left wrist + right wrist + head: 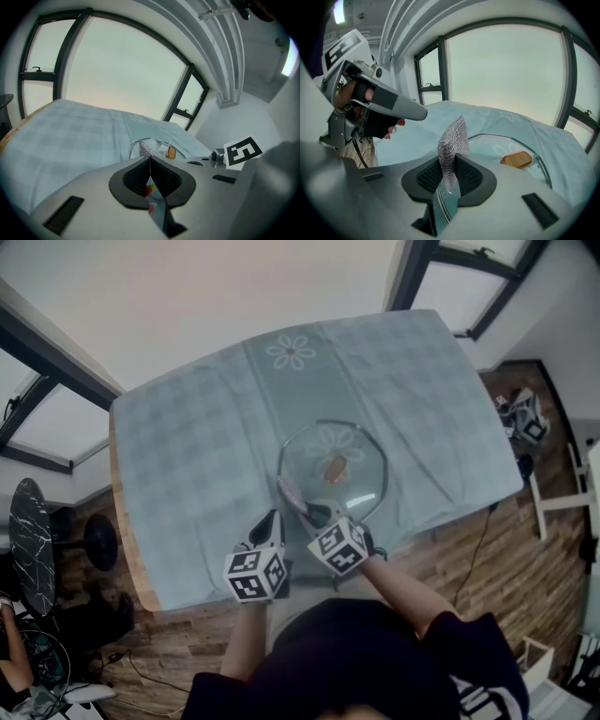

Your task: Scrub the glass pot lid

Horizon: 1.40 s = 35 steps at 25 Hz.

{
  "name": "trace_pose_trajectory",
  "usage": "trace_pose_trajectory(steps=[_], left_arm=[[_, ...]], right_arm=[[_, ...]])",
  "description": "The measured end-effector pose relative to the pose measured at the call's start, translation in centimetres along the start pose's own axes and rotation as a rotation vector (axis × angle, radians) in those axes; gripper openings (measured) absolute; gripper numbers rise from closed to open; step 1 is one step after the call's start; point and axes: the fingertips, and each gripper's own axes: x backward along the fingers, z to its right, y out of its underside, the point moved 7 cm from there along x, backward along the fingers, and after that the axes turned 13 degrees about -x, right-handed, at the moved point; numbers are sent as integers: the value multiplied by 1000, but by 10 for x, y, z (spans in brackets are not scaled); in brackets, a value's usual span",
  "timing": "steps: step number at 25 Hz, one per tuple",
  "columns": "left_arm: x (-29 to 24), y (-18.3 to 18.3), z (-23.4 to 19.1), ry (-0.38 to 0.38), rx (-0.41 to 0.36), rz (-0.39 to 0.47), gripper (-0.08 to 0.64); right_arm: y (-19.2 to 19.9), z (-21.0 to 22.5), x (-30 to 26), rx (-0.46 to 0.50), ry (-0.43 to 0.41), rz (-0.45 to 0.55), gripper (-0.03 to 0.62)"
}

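Observation:
The glass pot lid (359, 486) lies flat on the checked cloth, its wooden knob (336, 467) in the middle. My right gripper (312, 514) is at the lid's near rim, shut on a silver mesh scrubber (290, 492) that sticks up over the rim's left side. In the right gripper view the scrubber (453, 138) stands up from the closed jaws, with the lid (502, 143) and knob (516, 159) just beyond it. My left gripper (274, 518) is beside the right one, off the lid, shut with nothing in it. The left gripper view shows the lid (157, 144) ahead.
The table (187, 474) carries a pale blue-green cloth with flower prints. Its near edge runs just under both grippers, with wooden floor (469, 559) below. A black round chair (33, 540) stands at the left and a white stand (553, 502) at the right.

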Motion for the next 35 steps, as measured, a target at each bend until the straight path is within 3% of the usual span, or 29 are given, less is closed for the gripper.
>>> trace_pose_trajectory(steps=[12, 18, 27, 35], left_arm=[[9, -1, -7, 84, -32, -11, 5], [0, 3, -7, 137, -45, -14, 5], [-7, 1, 8, 202, -65, -19, 5], [-23, -6, 14, 176, -30, -13, 5]], right_arm=[[-2, -18, 24, -124, 21, 56, 71], [-5, -13, 50, -170, 84, 125, 71], [-5, 17, 87, -266, 203, 205, 71], [-4, 67, 103, -294, 265, 205, 71]])
